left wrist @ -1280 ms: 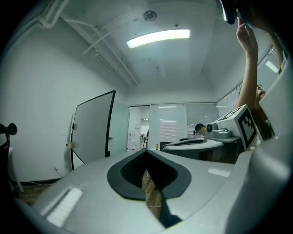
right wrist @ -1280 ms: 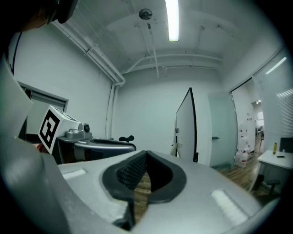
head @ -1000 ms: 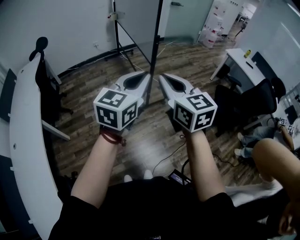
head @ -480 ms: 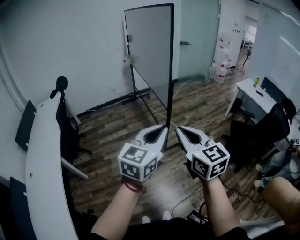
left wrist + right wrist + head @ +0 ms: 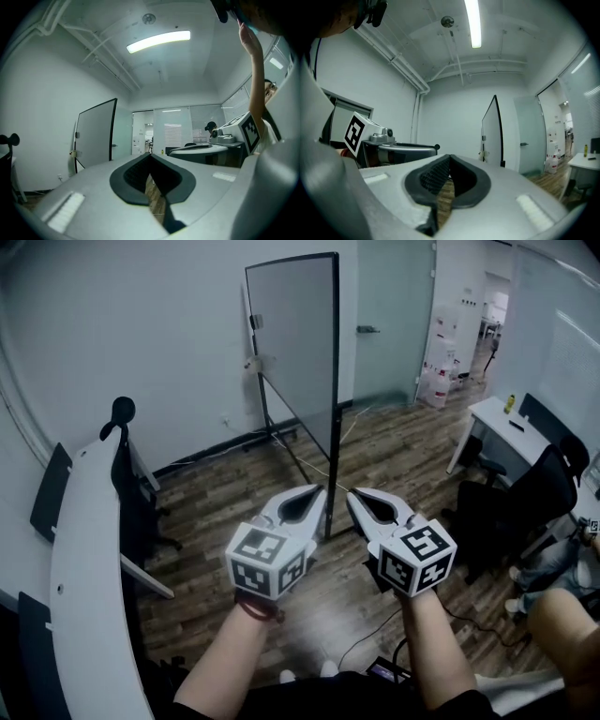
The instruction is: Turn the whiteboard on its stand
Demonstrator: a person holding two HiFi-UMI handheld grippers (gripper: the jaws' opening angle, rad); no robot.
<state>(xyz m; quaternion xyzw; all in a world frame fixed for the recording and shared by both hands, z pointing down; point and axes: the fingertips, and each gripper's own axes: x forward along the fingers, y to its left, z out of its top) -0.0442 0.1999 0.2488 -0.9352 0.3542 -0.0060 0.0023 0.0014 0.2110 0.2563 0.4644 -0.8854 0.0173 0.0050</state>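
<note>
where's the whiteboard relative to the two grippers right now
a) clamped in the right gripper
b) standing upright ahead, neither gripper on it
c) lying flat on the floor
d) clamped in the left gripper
B: the whiteboard stands upright on its stand beyond the left gripper and the right gripper, both with jaws together on nothing.

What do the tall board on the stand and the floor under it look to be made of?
Tall grey whiteboard in a black frame: a smooth panel with an even, faint sheen, likely coated metal or melamine. Brown plank floor: wood or wood-look laminate, by its grain and seams.
</note>
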